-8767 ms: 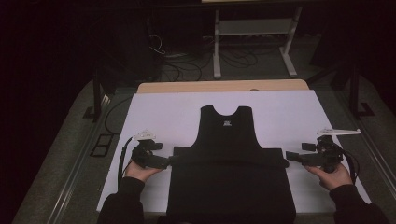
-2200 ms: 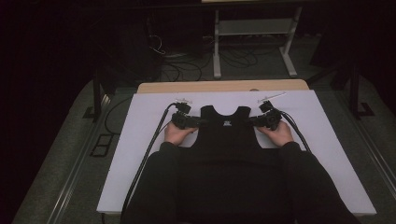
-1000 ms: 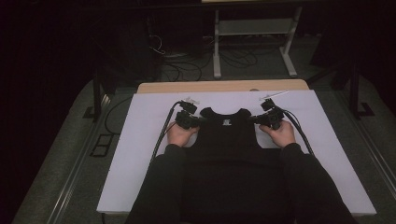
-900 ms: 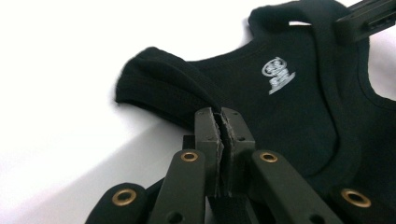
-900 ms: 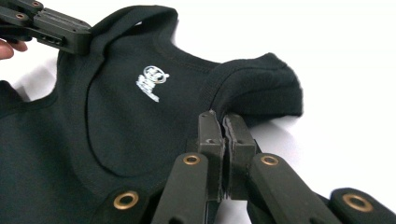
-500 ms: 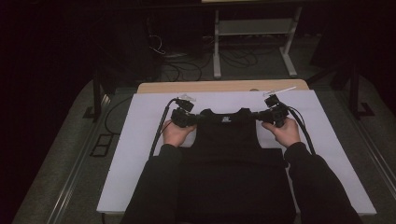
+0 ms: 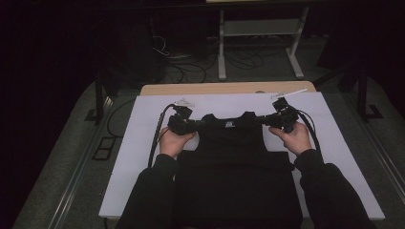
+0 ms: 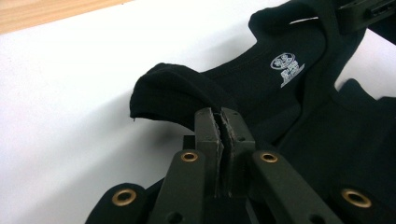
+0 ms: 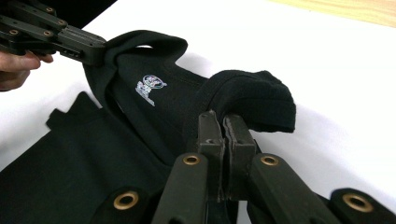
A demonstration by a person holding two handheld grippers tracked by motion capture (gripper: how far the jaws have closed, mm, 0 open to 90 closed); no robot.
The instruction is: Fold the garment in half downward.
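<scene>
Both grippers pinch the shoulder straps of a black vest laid on the white table.

Nearest, the person's sleeves (image 7: 153, 191) lie over the vest's lower part, with the body of the black vest (image 7: 236, 162) spread flat between the forearms. Ahead of each hand, the left gripper (image 8: 219, 122) has its fingers (image 8: 208, 135) closed tight on the vest's left shoulder strap (image 8: 168, 93), the fabric humped up just beyond the tips. The right gripper (image 9: 223, 125) likewise has its fingers (image 9: 236, 135) clamped on the right shoulder strap (image 9: 252, 98), which curls over past them. Between the two pairs of fingers sits the neckline with a small white label (image 8: 286, 65). Beyond the fingers lies bare white table (image 7: 229, 102), then a wooden edge (image 7: 224, 88) and a pale metal stand (image 7: 258, 33) on the floor behind.
</scene>
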